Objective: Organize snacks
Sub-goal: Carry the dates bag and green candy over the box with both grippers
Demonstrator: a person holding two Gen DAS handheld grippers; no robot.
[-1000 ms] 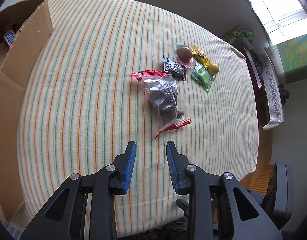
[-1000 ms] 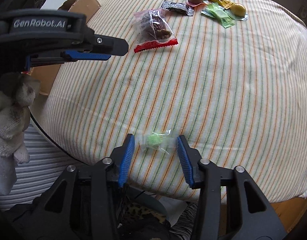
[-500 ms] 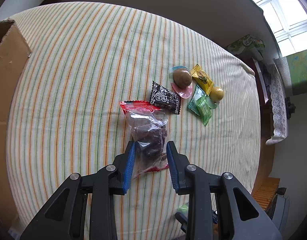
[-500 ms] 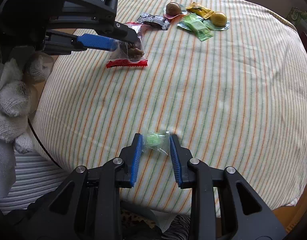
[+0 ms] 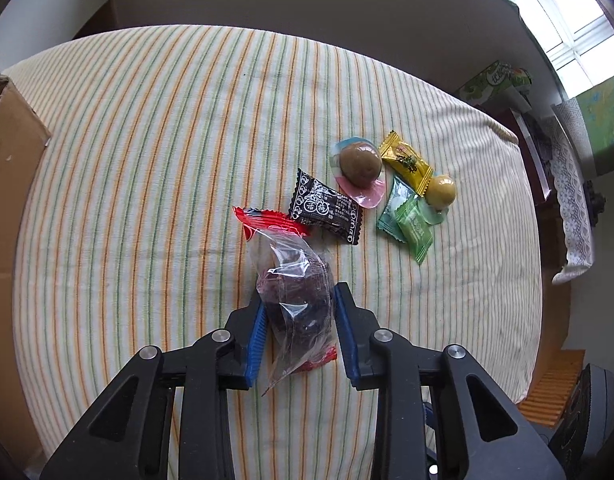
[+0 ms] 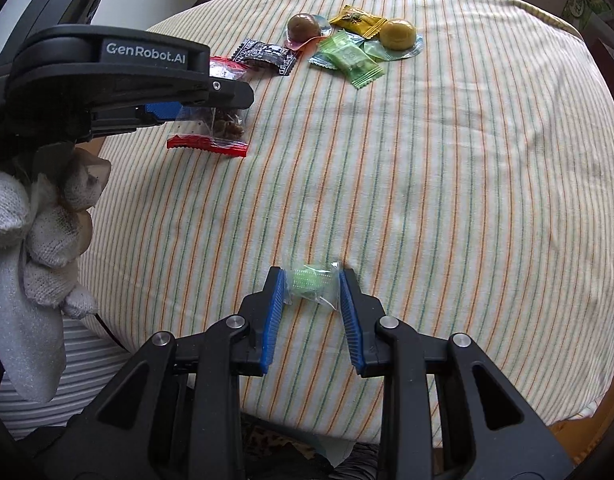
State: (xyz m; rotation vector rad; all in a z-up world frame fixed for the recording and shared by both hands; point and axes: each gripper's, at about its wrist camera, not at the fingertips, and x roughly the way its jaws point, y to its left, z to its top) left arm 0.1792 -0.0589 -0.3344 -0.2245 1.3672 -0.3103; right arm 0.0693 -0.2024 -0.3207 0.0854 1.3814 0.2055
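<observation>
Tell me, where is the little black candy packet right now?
The black candy packet lies on the striped tablecloth, mid-table in the left wrist view, between the red-edged clear bag and the brown ball candy.

clear bag: clear plastic bag with red sealed ends (image 5: 295, 300), dark brown pieces inside; crumpled, lengthwise between two blue pads, far red end near the black packet
small sweet: green sweet in a clear wrapper (image 6: 311, 285), close to the near table edge, wrapper ends touching blue pads on both sides
black packet: flat black wrapper with white print (image 5: 326, 207), lying tilted, just beside the pink cup
pink cup: round brown snack in a clear pink-blue cup (image 5: 359, 174), sealed
yellow packet: flat yellow wrapper (image 5: 406, 161), between the two round snacks
ochre cup: round ochre snack in a clear cup (image 5: 440, 192)
green packets: two flat green wrappers (image 5: 411, 224), overlapping, beside the ochre cup
</observation>
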